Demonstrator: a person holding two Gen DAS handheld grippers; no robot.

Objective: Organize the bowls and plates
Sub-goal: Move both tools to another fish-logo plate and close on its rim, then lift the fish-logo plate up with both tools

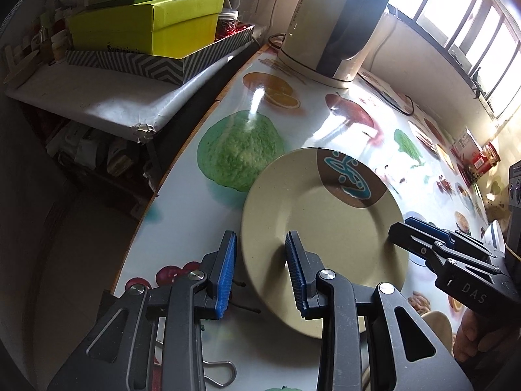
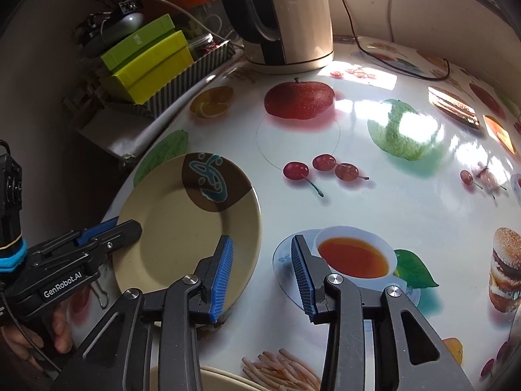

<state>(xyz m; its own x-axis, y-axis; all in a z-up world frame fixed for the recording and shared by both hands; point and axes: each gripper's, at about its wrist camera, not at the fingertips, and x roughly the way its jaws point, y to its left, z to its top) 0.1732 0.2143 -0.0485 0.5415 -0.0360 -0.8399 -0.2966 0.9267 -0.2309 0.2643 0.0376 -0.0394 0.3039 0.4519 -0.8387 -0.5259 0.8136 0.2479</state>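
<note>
A beige plate (image 1: 325,228) with a brown patch and teal drawing lies flat on the fruit-print table near its left edge; it also shows in the right wrist view (image 2: 182,234). My left gripper (image 1: 260,273) is open, its jaws straddling the plate's near-left rim. My right gripper (image 2: 262,273) is open and empty, its left finger over the plate's right rim. The right gripper's tips show in the left wrist view (image 1: 407,231) at the plate's right edge. A beige rim (image 2: 224,379), maybe a bowl, shows at the bottom edge.
A cream electric kettle (image 2: 286,16) with a cord stands at the table's back. Green boxes (image 1: 146,22) sit in a striped tray on a side shelf left of the table. A metal clip (image 1: 221,374) lies near the front edge. Red packets (image 1: 482,159) stand far right.
</note>
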